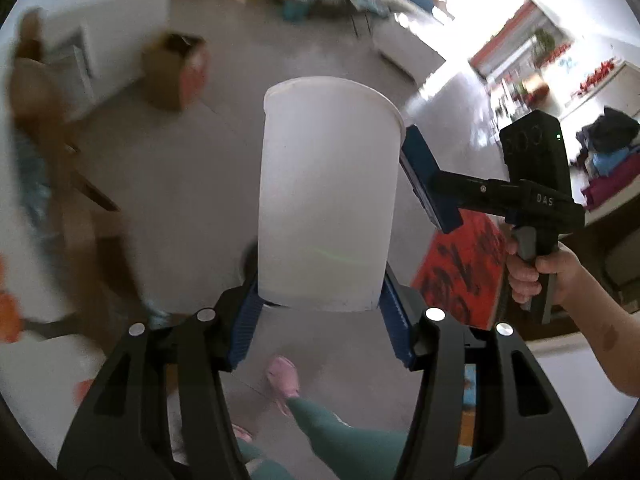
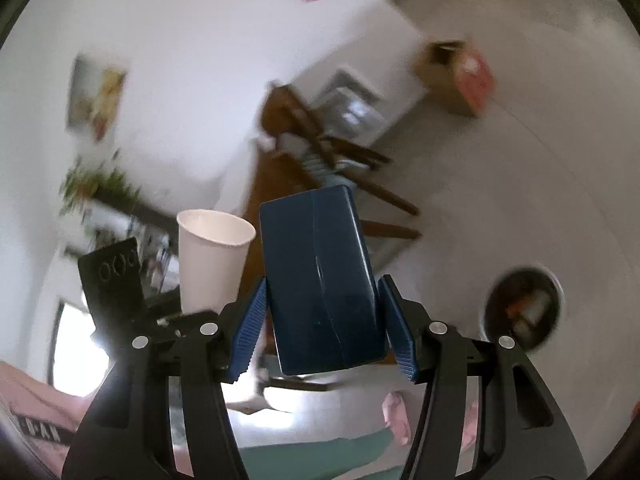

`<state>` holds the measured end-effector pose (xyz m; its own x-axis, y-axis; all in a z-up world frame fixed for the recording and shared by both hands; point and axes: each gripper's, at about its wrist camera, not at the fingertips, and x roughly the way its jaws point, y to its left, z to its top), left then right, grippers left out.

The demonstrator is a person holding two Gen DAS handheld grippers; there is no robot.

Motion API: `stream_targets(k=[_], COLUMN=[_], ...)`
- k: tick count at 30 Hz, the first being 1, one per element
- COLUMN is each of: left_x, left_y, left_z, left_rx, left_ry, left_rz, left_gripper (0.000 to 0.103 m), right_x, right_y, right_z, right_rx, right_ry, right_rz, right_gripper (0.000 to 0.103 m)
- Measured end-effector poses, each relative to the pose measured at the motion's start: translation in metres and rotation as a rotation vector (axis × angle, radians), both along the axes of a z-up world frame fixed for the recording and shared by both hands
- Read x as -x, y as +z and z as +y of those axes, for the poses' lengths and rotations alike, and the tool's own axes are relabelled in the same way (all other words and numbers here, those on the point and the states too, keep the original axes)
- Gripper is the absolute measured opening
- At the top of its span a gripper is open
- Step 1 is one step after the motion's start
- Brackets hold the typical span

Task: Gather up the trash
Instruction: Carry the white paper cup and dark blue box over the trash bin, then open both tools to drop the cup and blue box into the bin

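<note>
The left tongs (image 1: 320, 312) are clamped on the base of a white translucent plastic cup (image 1: 326, 196), held upright above the grey floor (image 1: 180, 184). The right tongs (image 2: 320, 328) grip a dark blue rectangular box (image 2: 320, 280), near a round bin (image 2: 524, 304) on the floor.

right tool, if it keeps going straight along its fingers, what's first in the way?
Probably the wooden chair right beyond the blue box held by the right tool; blur makes depth unclear. The round bin lies off to the side.
</note>
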<state>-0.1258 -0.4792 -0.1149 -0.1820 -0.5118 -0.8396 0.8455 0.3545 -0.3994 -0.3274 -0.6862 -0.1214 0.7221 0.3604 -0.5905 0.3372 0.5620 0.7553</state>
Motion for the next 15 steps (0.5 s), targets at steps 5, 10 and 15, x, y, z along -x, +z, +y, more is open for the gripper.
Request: stream_targets(k=[5,10,15], left_x=[0.024,0.028,0.034], left_y=[-0.076,-0.151,-0.233], left_z=[-0.066,-0.107,-0.135], left_rx=[-0.099,-0.180,-0.266], left_ry=[-0.073,-0.099,-0.116], left_rz=[0.064,0.087,0.049], left_gripper=[0.052,0.052,0.052], right_x=[0.036,0.056,0.070], right_y=[-0.078,-0.167,-0.255], right_z=[-0.030,-0.052,-0.065], right_rx=[-0.116,-0.224,-0.324], right_ry=[-0.098,-0.169,-0.236], right_rz=[0.098,0.181,0.242], right_gripper=[0.057,0.057,0.057])
